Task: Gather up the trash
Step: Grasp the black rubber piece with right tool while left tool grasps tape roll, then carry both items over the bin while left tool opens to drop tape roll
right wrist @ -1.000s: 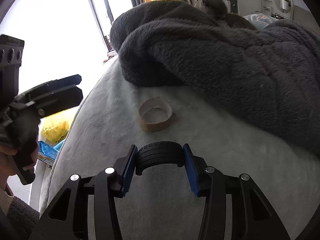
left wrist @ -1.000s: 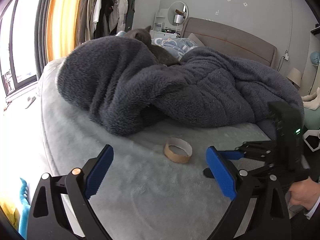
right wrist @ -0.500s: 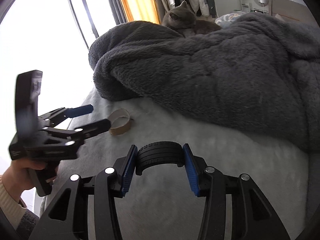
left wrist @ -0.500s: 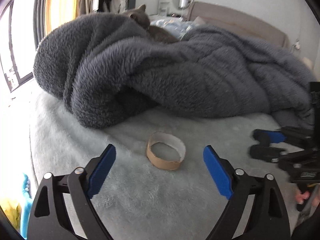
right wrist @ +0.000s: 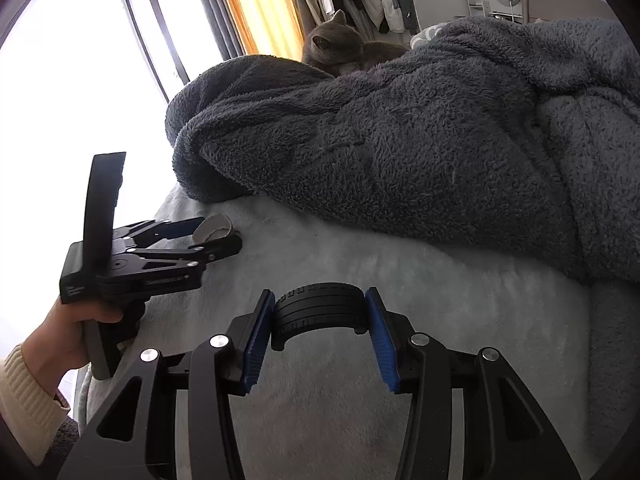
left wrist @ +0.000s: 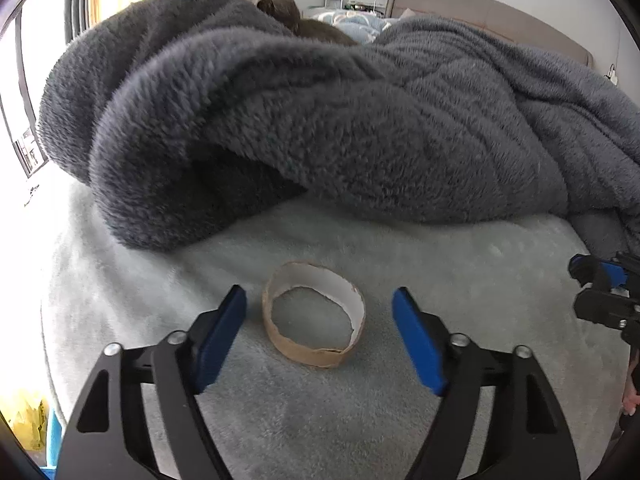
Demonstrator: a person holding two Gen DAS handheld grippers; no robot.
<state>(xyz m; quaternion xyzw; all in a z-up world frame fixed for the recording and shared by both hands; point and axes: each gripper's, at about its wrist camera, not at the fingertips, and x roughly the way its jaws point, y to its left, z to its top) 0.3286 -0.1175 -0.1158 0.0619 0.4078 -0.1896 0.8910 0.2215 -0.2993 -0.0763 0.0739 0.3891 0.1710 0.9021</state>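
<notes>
A brown cardboard tape ring (left wrist: 314, 316) lies flat on the pale bed sheet (left wrist: 460, 272). My left gripper (left wrist: 320, 312) straddles it, one blue pad on each side; the jaws are closing and a gap still shows between each pad and the ring. From the right wrist view the same ring (right wrist: 212, 228) peeks out between the left gripper's (right wrist: 222, 234) fingers. My right gripper (right wrist: 320, 314) is shut on a small black toy tire (right wrist: 318, 308), held above the sheet. The right gripper's tips (left wrist: 588, 284) show at the right edge of the left wrist view.
A thick dark grey fleece blanket (left wrist: 320, 120) is heaped across the bed just behind the ring. A grey cat (right wrist: 336, 48) lies on top of it. A window (right wrist: 80, 60) and yellow curtain (right wrist: 256, 8) are to the left. A person's hand (right wrist: 68, 336) holds the left gripper.
The left gripper has come forward and down over the tape ring, and its jaws have narrowed around it. The right gripper has drifted to the right, still clamping the tire.
</notes>
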